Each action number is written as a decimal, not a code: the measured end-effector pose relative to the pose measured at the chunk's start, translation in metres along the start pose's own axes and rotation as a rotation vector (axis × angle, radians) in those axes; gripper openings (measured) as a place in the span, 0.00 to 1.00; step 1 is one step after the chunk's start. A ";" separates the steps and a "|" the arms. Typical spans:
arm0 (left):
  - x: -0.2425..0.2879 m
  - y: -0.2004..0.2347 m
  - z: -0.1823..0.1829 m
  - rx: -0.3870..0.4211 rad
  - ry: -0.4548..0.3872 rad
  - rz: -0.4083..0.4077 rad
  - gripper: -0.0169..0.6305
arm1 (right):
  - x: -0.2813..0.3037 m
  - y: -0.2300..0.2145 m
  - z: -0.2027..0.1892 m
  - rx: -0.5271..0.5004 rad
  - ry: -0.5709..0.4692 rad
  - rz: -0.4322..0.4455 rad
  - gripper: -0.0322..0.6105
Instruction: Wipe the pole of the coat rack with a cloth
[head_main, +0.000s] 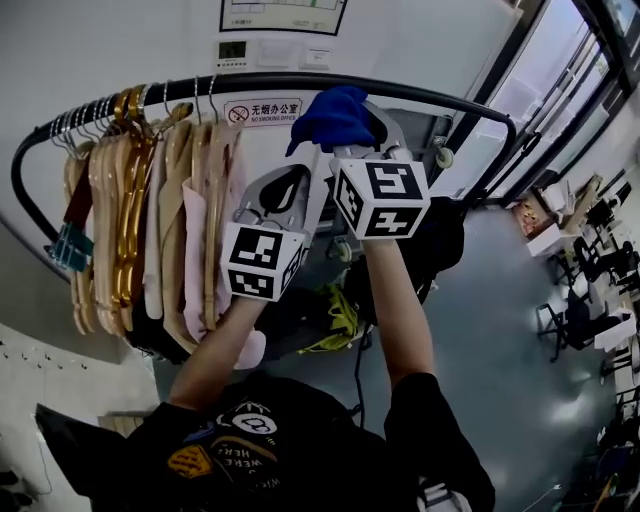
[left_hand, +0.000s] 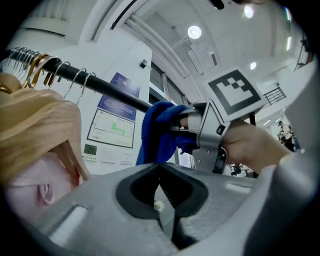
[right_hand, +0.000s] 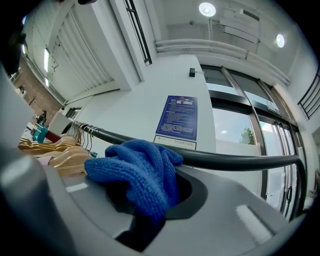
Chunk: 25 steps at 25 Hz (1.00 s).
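A black pole (head_main: 440, 98) of the coat rack arches across the head view. My right gripper (head_main: 352, 118) is shut on a blue cloth (head_main: 332, 116) and holds it against the pole near its middle. In the right gripper view the blue cloth (right_hand: 142, 175) bulges out of the jaws right under the pole (right_hand: 235, 161). My left gripper (head_main: 292, 192) hangs just below and left of the right one, shut with nothing in it. From the left gripper view the cloth (left_hand: 159, 131) drapes over the pole (left_hand: 105, 90).
Several wooden hangers (head_main: 130, 190) with pink and tan garments (head_main: 205, 250) crowd the pole's left part. A white wall with notices (head_main: 262, 110) stands behind. Chairs and desks (head_main: 585, 260) sit at the right. A yellow item (head_main: 338, 318) lies on the grey floor.
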<state>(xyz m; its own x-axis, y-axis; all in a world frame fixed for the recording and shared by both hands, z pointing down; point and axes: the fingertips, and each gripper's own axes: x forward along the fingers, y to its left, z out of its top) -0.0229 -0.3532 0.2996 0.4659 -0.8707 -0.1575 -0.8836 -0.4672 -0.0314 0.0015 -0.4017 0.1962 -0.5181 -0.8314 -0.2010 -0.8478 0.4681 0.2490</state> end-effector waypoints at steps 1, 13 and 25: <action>0.003 -0.001 0.002 -0.001 -0.006 -0.003 0.02 | -0.001 -0.005 -0.001 -0.001 0.002 -0.005 0.16; 0.083 -0.099 0.010 0.009 -0.022 -0.177 0.02 | -0.059 -0.169 -0.007 0.059 0.020 -0.242 0.16; 0.134 -0.150 0.001 -0.021 0.014 -0.282 0.02 | -0.093 -0.311 -0.039 0.173 0.049 -0.480 0.16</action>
<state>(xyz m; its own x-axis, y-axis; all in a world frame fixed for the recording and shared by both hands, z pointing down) 0.1720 -0.3994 0.2823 0.6943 -0.7075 -0.1320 -0.7176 -0.6945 -0.0515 0.3177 -0.4816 0.1740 -0.0636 -0.9760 -0.2084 -0.9973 0.0696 -0.0216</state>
